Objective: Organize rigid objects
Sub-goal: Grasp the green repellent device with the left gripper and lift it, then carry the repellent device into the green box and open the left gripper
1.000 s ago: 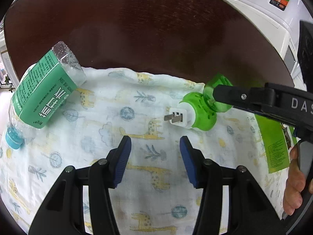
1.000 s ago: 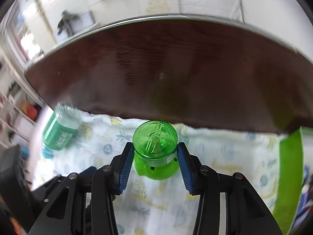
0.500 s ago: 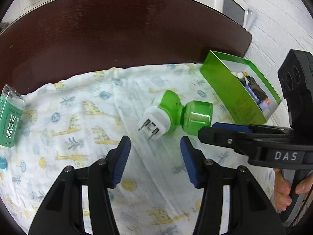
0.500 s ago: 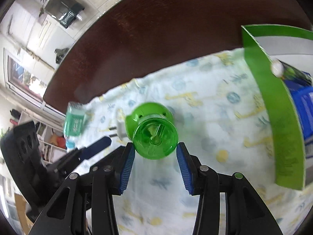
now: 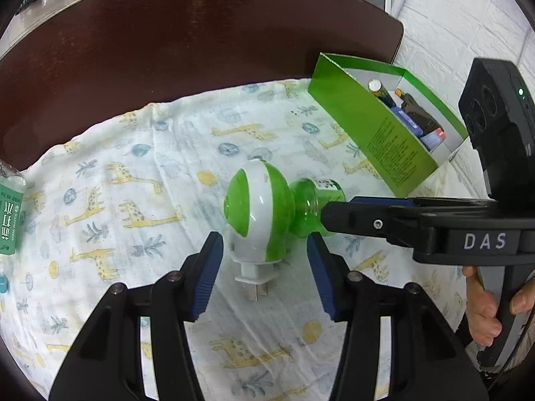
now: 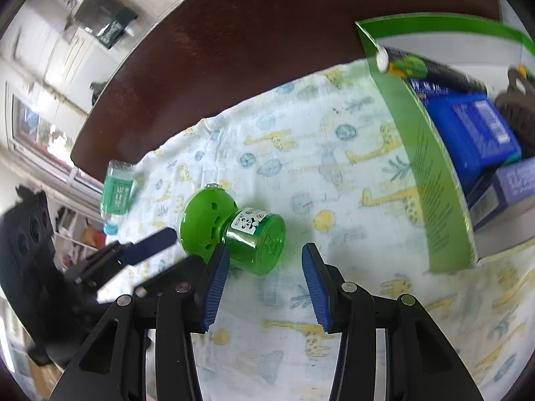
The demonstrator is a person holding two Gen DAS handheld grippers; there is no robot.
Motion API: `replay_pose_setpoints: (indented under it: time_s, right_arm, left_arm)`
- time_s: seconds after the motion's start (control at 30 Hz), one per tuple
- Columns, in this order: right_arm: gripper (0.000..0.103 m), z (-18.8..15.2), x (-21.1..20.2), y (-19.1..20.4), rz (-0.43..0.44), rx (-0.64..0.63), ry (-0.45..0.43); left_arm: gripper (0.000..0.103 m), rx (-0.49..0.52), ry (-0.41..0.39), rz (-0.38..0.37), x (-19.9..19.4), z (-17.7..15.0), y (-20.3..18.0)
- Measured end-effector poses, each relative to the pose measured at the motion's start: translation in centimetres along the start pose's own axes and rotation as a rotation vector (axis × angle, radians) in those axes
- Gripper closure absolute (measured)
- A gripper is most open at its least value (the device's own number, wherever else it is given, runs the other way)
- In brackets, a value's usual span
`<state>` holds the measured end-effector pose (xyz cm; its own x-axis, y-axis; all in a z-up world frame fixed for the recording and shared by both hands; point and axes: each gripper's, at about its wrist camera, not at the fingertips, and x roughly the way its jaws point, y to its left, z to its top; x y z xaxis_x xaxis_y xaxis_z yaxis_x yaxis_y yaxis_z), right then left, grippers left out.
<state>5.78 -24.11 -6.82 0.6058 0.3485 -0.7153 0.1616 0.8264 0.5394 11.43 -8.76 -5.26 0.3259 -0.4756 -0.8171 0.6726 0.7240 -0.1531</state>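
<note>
Covering dark table [image 5: 167, 50] by white wall [image 5: 451, 16], giraffe cloth [image 5: 133, 167]; right fingers [image 6: 214, 284] apart, left fingers [image 5: 207, 274] closing around vaporizer [image 5: 260, 210].

One green-and-white plug-in repellent unit [image 5: 257, 214], with one green liquid bottle [image 6: 257, 244] screwed to it, lies at centre frame in both views. One water bottle with a green label [image 6: 117, 193] lies at the left edge. One open green box [image 5: 374, 133] stands at upper right; inside it can be counted one tube with a white cap [image 6: 411, 65], one blue pack [image 6: 468, 130], one purple-grey carton [image 6: 511, 183] and one dark item [image 5: 418, 113] too unclear to name. One giraffe-print cloth [image 5: 133, 183] covers one dark brown table [image 5: 167, 50]. Two grippers: left [image 5: 264, 267], right [image 6: 265, 275]. One hand [image 5: 488, 304], lower right.
</note>
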Motion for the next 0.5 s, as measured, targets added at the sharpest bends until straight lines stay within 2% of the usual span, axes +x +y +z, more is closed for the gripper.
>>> replay_pose_setpoints:
  time_s: [0.03,0.1,0.23,0.27,0.3,0.5]
  right_arm:
    - [0.054,0.0,0.4,0.1,0.005,0.009,0.009]
    - [0.054,0.1,0.9,0.3,0.012,0.018,0.011]
    - [0.054,0.5,1.4,1.1,-0.012,-0.017,-0.024]
    - [0.055,0.7,1.6,1.3,-0.044,-0.038,-0.027]
    - [0.062,0.8,1.6,1.4,-0.038,-0.048,-0.03]
    - [0.062,1.0,0.4,2.9,-0.077,-0.14,-0.062]
  left_arm:
    - [0.055,-0.002,0.007,0.005,0.4,0.0,0.0]
    - [0.067,-0.022,0.013,0.0,1.2,0.1,0.3]
    - [0.067,-0.077,-0.003,-0.04,1.6,0.1,1.3]
    - [0.067,-0.079,-0.01,-0.035,1.5,0.1,1.2]
    - [0.067,-0.081,-0.012,-0.028,1.4,0.1,1.1]
    - [0.067,-0.069,-0.051,-0.006,0.0,0.5,0.2]
